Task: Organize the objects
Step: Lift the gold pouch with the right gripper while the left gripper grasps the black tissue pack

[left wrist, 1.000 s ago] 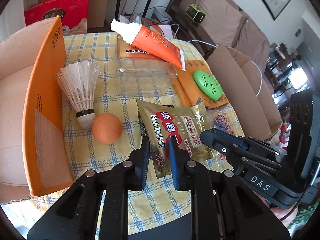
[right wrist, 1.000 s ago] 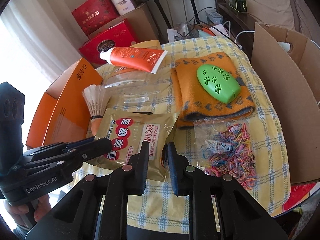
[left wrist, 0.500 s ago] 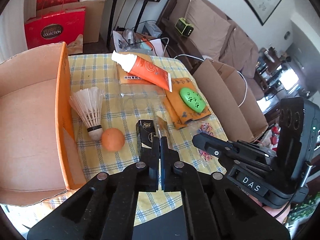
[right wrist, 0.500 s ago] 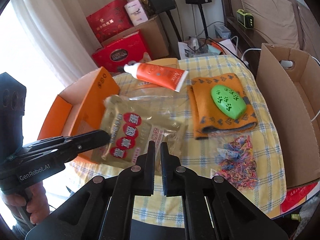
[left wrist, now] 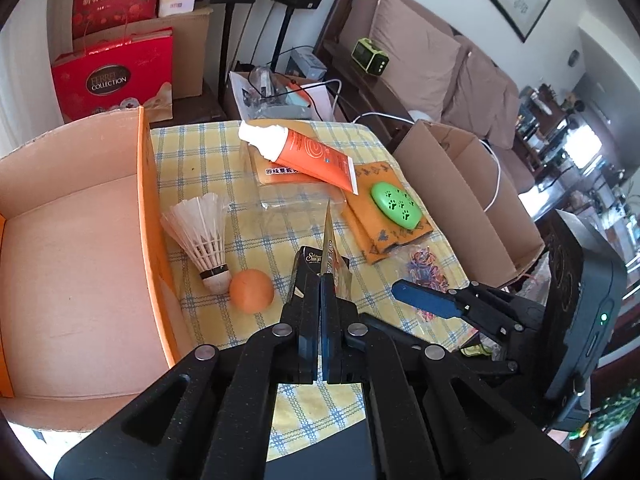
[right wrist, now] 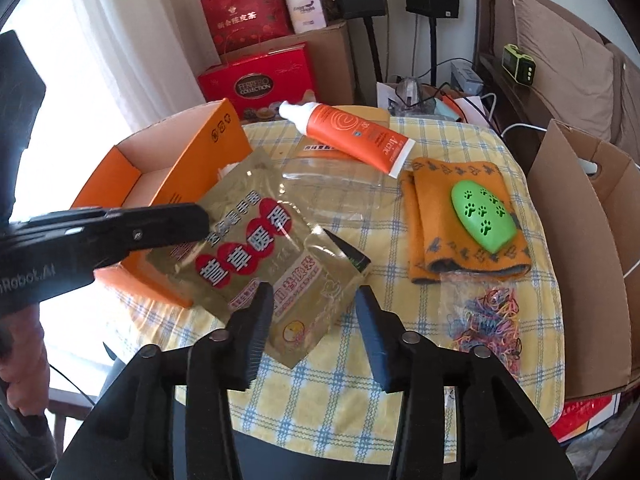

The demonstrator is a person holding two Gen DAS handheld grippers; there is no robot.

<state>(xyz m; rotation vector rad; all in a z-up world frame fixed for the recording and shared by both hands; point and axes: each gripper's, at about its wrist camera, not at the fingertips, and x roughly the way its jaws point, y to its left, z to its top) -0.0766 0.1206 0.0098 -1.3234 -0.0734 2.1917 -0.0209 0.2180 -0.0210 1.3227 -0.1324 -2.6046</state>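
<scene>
Pouch point(right wrist: 256, 248), gold foil with red characters, hangs off the table, pinched edge-on between the closed fingers of the left gripper point(left wrist: 320, 280). Right gripper point(right wrist: 314, 300) jaws are opening; a second ago they were nearly closed at the pouch's corner, half a second ago shut. Now its lower corner sits between the spread fingers, pads clear of it. Earlier the pouch lay flat on the checked cloth point(right wrist: 460, 144). Beyond the left fingertips: orange ball point(left wrist: 251, 291), shuttlecock point(left wrist: 200, 232), orange box point(left wrist: 72, 240), unmoved.
</scene>
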